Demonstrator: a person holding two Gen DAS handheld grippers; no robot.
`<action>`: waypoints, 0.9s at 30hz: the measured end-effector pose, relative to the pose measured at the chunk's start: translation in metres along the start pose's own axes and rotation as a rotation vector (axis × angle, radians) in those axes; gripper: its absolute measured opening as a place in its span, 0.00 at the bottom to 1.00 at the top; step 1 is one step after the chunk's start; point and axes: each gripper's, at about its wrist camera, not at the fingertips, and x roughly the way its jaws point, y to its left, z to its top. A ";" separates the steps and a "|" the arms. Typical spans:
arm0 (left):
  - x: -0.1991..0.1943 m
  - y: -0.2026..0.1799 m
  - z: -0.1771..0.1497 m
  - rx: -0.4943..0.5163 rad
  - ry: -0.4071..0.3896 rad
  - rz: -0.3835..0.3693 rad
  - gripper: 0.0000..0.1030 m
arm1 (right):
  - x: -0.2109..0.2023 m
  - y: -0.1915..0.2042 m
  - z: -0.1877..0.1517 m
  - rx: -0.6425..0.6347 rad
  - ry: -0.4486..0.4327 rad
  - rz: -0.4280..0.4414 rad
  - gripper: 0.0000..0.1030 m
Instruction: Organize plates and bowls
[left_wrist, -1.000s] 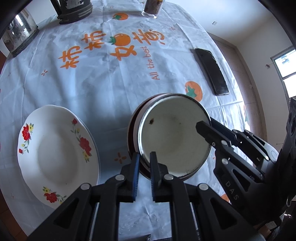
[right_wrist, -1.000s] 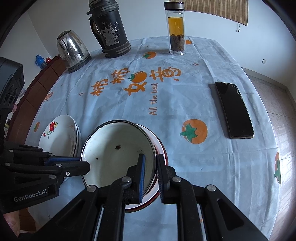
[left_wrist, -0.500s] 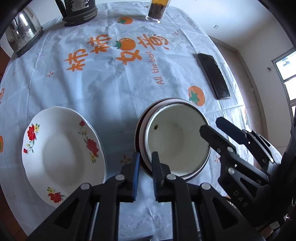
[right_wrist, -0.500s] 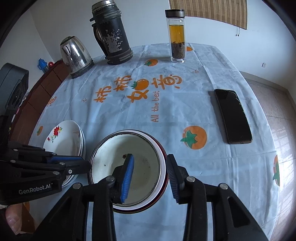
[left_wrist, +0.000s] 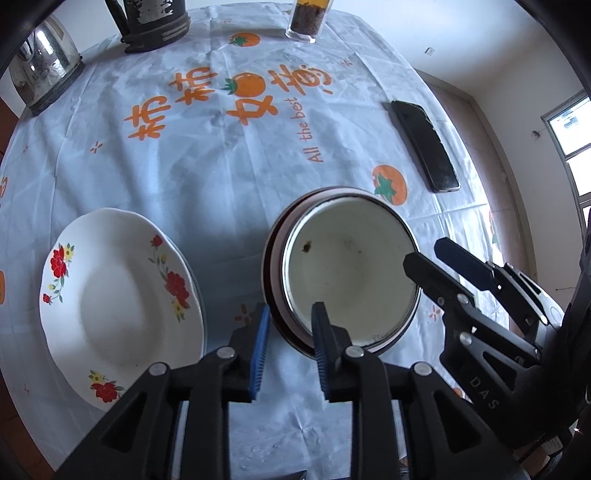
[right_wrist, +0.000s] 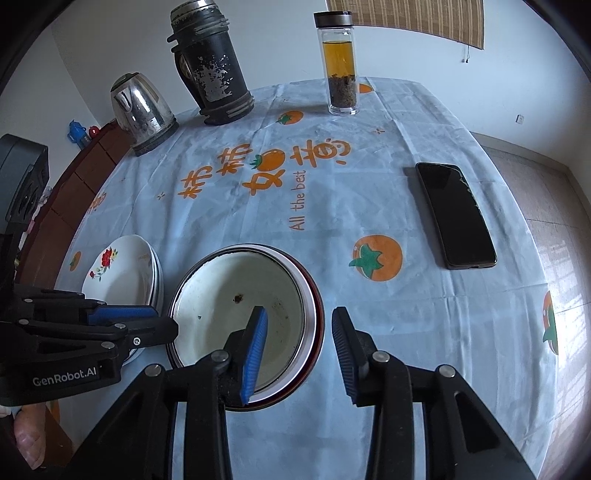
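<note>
We are letting go of the enamel bowl (left_wrist: 351, 280), which sits nested inside a dark-rimmed bowl (right_wrist: 316, 295) on the counter (left_wrist: 221, 184). To do this well, we judge that both hand-held grippers should spread clear of the rims before lifting, straight up, so the nested pair is not dragged or tipped.

Nearest the bowl's near rim, our left hand-held gripper (left_wrist: 290, 343) has just been opening: its blue pads (left_wrist: 260, 350) straddle the rims of both bowls with a gap on each side, gripping nothing. At the bowl's right rim, our right hand-held gripper (right_wrist: 299, 350) is spread wider, one pad over the inside of the bowl and the other outside, the rims between them, and it holds nothing.

Just left of the bowl lies the stack of flowered plates (left_wrist: 118, 302), apart from it. Beyond the bowl to the right is a phone (right_wrist: 456, 214); farther still stand a kettle (right_wrist: 142, 110), a dark thermos (right_wrist: 212, 66) and a tea bottle (right_wrist: 340, 70).
</note>
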 end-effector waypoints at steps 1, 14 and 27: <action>0.001 0.000 0.000 0.001 0.002 0.002 0.22 | 0.000 0.000 0.000 0.000 0.002 0.000 0.38; 0.008 0.003 0.002 -0.008 0.000 0.000 0.23 | 0.010 -0.001 -0.003 0.020 0.033 0.015 0.38; 0.013 0.010 0.002 -0.022 -0.009 -0.028 0.27 | 0.022 -0.008 -0.007 0.034 0.063 -0.020 0.38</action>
